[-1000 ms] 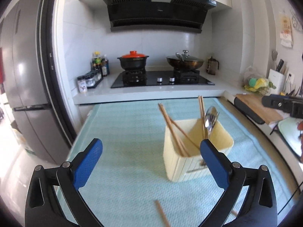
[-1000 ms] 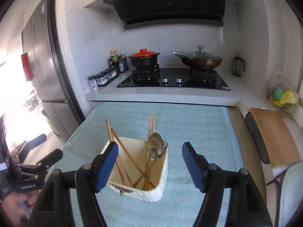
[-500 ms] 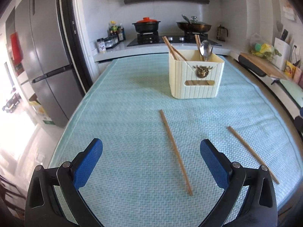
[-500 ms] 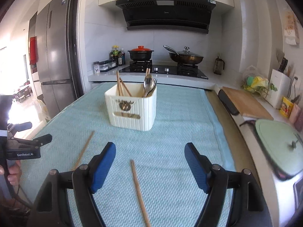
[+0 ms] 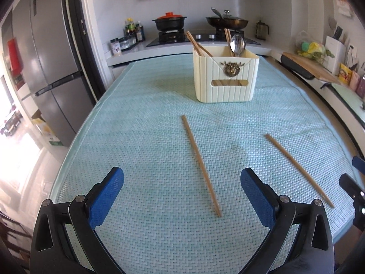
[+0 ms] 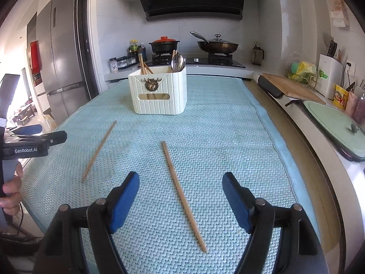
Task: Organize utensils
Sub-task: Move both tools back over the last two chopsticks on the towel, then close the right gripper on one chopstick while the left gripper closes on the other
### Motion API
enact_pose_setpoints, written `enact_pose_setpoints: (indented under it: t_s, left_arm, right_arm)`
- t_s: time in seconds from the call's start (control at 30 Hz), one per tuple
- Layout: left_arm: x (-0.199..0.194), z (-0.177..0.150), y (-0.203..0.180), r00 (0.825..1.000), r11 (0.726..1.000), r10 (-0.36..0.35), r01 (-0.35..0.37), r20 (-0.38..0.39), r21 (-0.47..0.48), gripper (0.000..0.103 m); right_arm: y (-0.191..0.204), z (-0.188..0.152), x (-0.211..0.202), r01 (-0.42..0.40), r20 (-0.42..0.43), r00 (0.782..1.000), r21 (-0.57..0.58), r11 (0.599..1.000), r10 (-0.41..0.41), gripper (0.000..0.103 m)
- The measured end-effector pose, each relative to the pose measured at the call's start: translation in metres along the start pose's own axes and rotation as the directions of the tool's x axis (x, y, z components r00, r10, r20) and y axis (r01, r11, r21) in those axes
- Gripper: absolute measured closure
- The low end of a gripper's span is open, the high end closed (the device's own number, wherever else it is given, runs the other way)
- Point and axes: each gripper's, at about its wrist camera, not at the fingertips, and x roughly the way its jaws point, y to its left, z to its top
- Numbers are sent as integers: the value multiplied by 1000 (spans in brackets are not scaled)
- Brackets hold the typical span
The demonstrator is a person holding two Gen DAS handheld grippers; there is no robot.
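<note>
— So, what is left on the table?

— Two thin, straight wooden chopsticks lie flat on the pale-green woven mat (image 5: 141, 137), well apart from each other and short of the cream ribbed plastic utensil holder (image 5: 224, 78). The left chopstick (image 5: 200, 164) runs lengthwise ahead of the left gripper (image 5: 182, 196); the right chopstick (image 6: 182, 194) runs ahead of the right gripper (image 6: 181, 202), its near end between the blue pads.

— And the grippers?

— Both stand wide apart and empty. Neither touches a stick.

— How will a stick like that handle?

— I judge it very light and stiff, with a smooth, narrow shaft that lies tight against the weave. It could roll or slip sideways as the pads close, and a grip near one tip would likely let it swing.

— So where to take hold?

— Near the middle of the shaft, pads across its length, coming low enough to get around it on the soft mat. That should keep it balanced for tipping upright.

— And its destination?

— Presumably the holder, where more brown chopsticks (image 5: 197, 44) and a steel spoon (image 5: 237, 43) lean already.
</note>
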Motion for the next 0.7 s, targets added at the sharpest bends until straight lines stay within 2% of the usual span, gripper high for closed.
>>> enact_pose_setpoints:
  t_s: [0.13, 0.33, 0.47, 0.7]
  left_arm:
    - [6, -6, 2, 1000, 1000, -2, 3, -23, 16, 1]
    - [18, -23, 18, 996, 998, -60, 59, -64, -13, 1]
    - [18, -32, 26, 993, 995, -102, 101, -56, -25, 1]
    - [27, -31, 31, 986, 988, -148, 143, -81, -63, 1]
  right_arm:
    - [5, -3, 1, -10, -4, 1000, -18, 1000, 10, 26]
    - [18, -10, 4, -25, -21, 999, -69, 997, 24, 26]
    - [23, -12, 13, -44, -53, 998, -101, 994, 38, 26]
    - [20, 16, 61, -56, -169, 985, -199, 978, 22, 28]
